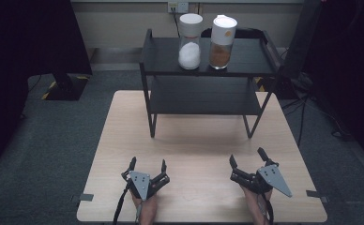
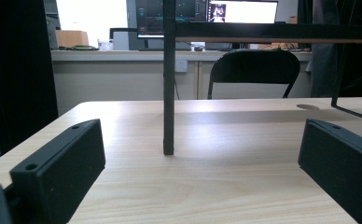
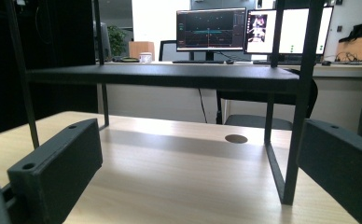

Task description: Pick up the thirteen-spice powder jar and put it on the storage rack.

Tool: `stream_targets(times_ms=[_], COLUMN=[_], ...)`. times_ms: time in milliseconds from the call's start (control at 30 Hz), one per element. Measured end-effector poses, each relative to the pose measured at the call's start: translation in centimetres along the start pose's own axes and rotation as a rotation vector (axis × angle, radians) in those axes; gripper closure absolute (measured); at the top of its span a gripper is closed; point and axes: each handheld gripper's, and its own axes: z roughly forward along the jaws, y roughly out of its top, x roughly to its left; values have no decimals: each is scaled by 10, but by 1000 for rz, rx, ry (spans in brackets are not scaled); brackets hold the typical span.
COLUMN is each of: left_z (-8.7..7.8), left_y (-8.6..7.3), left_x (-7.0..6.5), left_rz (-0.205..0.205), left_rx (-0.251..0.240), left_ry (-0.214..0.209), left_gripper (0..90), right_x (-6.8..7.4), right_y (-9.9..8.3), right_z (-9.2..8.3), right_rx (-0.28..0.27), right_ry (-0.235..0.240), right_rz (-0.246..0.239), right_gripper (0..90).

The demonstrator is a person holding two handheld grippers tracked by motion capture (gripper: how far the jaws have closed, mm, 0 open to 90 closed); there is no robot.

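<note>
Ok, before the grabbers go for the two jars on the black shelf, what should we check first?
1. Left gripper open, holding nothing: ok.
2. Right gripper open, holding nothing: ok.
3. White-powder jar upright on top shelf: ok.
4. Brown-powder jar upright, capped: ok.
5. Table bare between grippers and shelf: ok.
6. Lids screwed tight: cannot tell.

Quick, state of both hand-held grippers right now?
Left hand-held gripper: open, holding nothing.
Right hand-held gripper: open, holding nothing.
</note>
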Motion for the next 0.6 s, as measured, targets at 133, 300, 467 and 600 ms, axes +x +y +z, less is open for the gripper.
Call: stream_targets(times_ms=[133,300,467,600], left_z=[0,0,0,0], left_y=[0,0,0,0], left_x=[0,0,0,0], left_rz=[0,1,1,1], left_rx=[0,0,1,1], left_ry=[2,2,2,2], left_gripper=[1,1,1,1], right_x=[-1,2,4,5], right_y=[-16,-27,-32,-37], right_z=[-4,-9,-11,-13], right_rx=[10,16,21,20], right_ry=[-8,-40,-63,-79], right_rz=[-10,-3,1,14], right_gripper=[0,0,0,0])
